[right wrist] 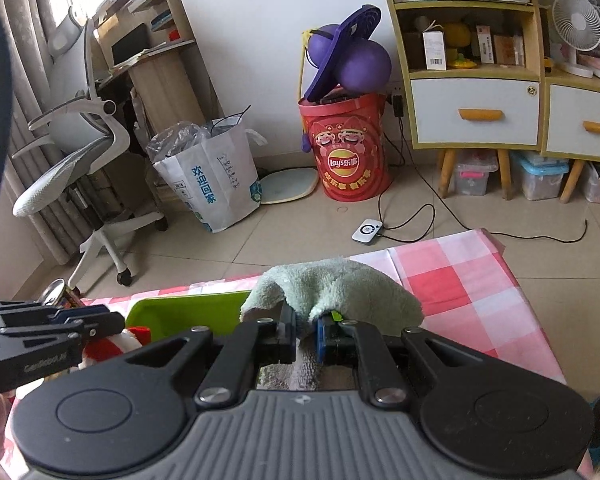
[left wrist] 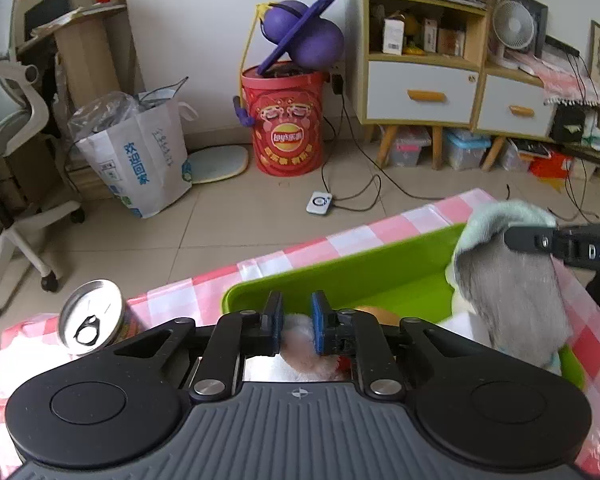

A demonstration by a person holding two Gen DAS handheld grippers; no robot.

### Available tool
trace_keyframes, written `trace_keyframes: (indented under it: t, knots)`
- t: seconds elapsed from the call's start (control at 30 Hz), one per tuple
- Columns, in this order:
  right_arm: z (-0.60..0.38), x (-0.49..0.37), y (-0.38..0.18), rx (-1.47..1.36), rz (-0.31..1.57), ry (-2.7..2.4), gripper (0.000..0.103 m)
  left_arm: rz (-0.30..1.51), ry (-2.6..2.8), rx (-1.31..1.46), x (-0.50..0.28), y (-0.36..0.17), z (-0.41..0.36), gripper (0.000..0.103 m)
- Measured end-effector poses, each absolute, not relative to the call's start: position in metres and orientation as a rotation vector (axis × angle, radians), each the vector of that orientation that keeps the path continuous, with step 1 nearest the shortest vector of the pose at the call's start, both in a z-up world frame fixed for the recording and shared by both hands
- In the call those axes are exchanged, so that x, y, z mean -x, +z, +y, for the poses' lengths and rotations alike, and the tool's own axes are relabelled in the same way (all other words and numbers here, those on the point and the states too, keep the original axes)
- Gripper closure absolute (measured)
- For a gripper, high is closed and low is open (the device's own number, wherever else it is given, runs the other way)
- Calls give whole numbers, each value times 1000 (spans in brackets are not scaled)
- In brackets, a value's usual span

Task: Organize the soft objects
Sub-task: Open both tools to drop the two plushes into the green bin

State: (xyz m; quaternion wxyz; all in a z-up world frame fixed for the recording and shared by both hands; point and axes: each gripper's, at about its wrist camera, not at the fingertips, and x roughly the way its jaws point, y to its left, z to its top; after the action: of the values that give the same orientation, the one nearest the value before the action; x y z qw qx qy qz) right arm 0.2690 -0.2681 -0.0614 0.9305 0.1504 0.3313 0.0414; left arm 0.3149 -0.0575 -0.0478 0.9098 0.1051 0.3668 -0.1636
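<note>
A green bin (left wrist: 352, 272) stands on a table with a pink checked cloth (left wrist: 204, 296). My left gripper (left wrist: 296, 326) is over the bin's near side, shut on a white and pink plush toy (left wrist: 300, 348). My right gripper (right wrist: 305, 332) is shut on a pale green and grey towel (right wrist: 340, 284). In the left wrist view the towel (left wrist: 512, 280) hangs from it over the bin's right end. The bin (right wrist: 188, 306) and a red and white plush (right wrist: 112, 346) show in the right wrist view, beside the left gripper (right wrist: 100, 320).
An opened drink can (left wrist: 90, 316) stands on the table left of the bin. Beyond the table's far edge is the tiled floor with a red Lay's bucket (left wrist: 286, 120), a paper bag (left wrist: 140, 156), an office chair (left wrist: 16, 128) and a drawer cabinet (left wrist: 424, 92).
</note>
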Motion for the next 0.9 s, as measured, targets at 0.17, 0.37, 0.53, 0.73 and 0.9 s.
trace_keyframes:
  t: [0.17, 0.37, 0.53, 0.73, 0.9]
  knots:
    - [-260, -279, -77, -271, 723, 97, 103, 741, -338, -213, -322, -58, -64, 92]
    - [-248, -289, -100, -217, 787, 94, 103, 754, -335, -166, -331, -68, -63, 91]
    - [-254, -286, -95, -267, 790, 122, 103, 730, -367, -114, -325, -58, -57, 82]
    - [-269, -272, -71, -323, 763, 107, 76, 709, -396, -104, -311, -41, -55, 59]
    - [-279, -248, -42, -328, 739, 89, 66, 688, -410, -81, -287, -18, -50, 36]
